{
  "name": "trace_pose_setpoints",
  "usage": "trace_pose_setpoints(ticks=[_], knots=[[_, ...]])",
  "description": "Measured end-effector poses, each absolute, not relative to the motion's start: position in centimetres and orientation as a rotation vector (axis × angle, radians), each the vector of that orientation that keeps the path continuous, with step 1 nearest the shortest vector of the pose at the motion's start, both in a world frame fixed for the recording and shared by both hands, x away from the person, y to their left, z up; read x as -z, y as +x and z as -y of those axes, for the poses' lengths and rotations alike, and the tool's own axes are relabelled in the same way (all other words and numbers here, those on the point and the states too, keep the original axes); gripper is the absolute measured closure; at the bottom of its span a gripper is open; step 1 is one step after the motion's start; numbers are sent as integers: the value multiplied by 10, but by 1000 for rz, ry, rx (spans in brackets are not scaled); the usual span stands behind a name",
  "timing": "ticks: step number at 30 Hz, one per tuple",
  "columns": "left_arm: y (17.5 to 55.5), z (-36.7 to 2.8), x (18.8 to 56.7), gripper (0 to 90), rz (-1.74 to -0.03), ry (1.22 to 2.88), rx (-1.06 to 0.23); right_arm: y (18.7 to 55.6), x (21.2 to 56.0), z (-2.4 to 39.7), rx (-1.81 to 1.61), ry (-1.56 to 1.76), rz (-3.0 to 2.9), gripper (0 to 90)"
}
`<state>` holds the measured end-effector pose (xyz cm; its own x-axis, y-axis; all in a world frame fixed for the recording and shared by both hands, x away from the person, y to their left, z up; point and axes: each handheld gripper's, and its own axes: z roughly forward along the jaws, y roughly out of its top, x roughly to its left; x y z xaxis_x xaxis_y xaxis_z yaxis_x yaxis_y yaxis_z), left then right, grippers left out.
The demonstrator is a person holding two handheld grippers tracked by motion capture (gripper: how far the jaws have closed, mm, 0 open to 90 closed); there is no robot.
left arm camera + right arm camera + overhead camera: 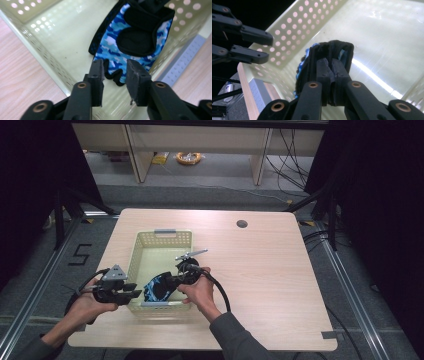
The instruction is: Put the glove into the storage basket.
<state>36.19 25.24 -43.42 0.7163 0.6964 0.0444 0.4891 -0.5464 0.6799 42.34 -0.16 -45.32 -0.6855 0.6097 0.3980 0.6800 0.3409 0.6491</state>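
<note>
Blue camouflage glove (130, 42) hanging inside the basket (137, 251).
The right claw (331, 67) pinches the glove's black edge tight; the left claw (115, 75) is parted, pads off the glove just ahead, at the near basket wall.

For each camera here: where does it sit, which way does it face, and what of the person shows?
High view: above the person's side, facing forward and down on the table; forearms, both hands.
Left gripper view: on the left gripper, facing the glove in the basket; own jaws apart.
Right gripper view: on the right gripper, facing into the basket; jaws clamp the glove.
Shared: glove, basket.
</note>
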Motion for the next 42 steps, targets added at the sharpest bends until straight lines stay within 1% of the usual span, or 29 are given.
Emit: trace_pose_setpoints(ticks=[3,4,7,9,12,16,19,20,21,22,24,25,28,30,32,35,40,41,42], knots=[[359,-251,430,646,-881,2241,-427,423,453,1,1274,-1222,2513,864],[357,-249,430,638,-898,2225,-413,424,454,2,1271,-1219,2522,864],[355,-247,428,616,-893,2214,-407,424,455,2,1256,-1229,2530,862],[355,-244,425,604,-857,2221,-414,425,454,3,1241,-1211,2530,860],[352,-240,425,583,-870,2207,-389,423,454,2,1225,-1210,2546,857],[351,-235,426,575,-852,2218,-392,421,454,3,1210,-1203,2570,851],[349,-231,426,577,-870,2185,-408,420,453,3,1177,-1233,2573,840],[349,-231,426,576,-848,2196,-407,420,453,3,1183,-1211,2593,835],[348,-230,426,575,-869,2187,-394,420,454,3,1184,-1197,2600,832],[349,-230,425,574,-845,2197,-403,420,454,3,1180,-1184,2625,828],[348,-228,425,570,-855,2190,-397,419,453,3,1109,-1259,2625,824],[348,-228,425,566,-857,2192,-391,421,454,4,1144,-1209,2640,822],[347,-227,425,541,-873,2179,-386,420,453,2,1129,-1208,2646,796],[348,-228,425,531,-854,2186,-381,420,452,2,1130,-1205,2686,783],[347,-227,425,515,-856,2189,-374,421,449,1,1116,-1190,2715,751],[346,-227,425,494,-861,2188,-366,421,445,1,1096,-1261,2723,742],[345,-226,423,474,-859,2181,-359,423,437,6,1202,-1189,2727,715],[344,-225,423,464,-878,2167,-353,422,436,7,1230,-1199,2702,714],[344,-224,423,454,-881,2163,-351,420,432,9,1187,-1242,2686,710]])
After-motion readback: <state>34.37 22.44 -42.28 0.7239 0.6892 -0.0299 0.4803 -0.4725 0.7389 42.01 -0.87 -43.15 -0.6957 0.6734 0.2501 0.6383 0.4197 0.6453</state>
